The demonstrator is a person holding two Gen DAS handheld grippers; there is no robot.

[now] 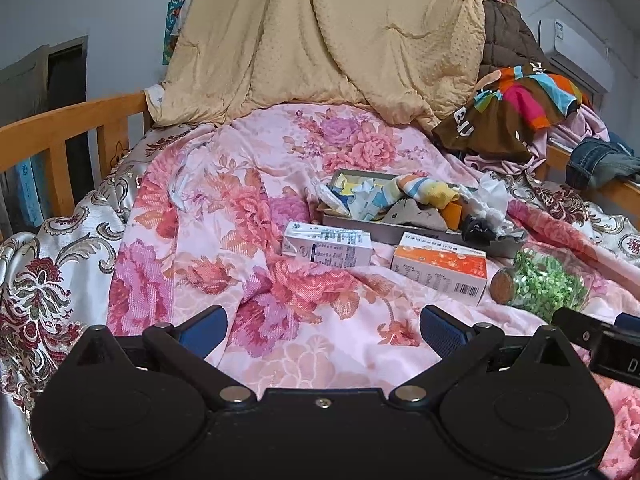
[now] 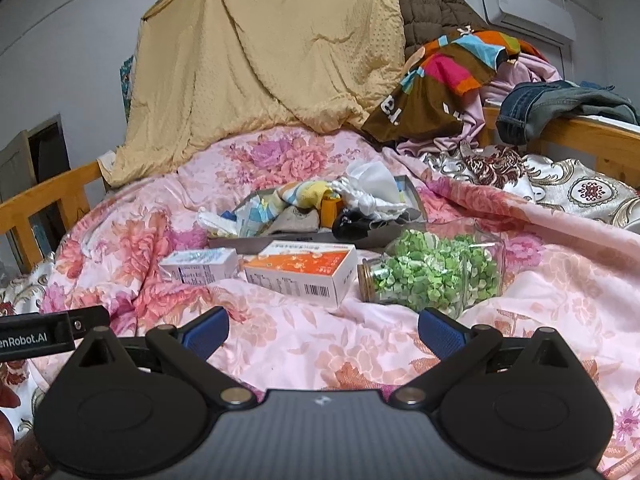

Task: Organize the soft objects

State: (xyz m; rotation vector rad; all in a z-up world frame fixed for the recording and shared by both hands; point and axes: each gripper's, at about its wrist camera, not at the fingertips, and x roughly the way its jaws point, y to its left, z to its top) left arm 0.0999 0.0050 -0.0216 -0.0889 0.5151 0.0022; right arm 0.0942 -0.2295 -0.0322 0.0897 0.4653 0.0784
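both claws, left gripper (image 1: 323, 330) and right gripper (image 2: 323, 330), spread wide and empty over the floral quilt (image 1: 280, 184), likely staged for reaching; socks (image 1: 424, 192) heaped in grey tray (image 1: 496, 246) beyond two cartons (image 1: 440, 268).

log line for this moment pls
left gripper open, empty | right gripper open, empty | socks in tray | jar on its side

Two cartons (image 2: 200, 266) (image 2: 302, 272) (one orange), one jar (image 2: 432, 276), one tray (image 2: 412, 194) of socks.
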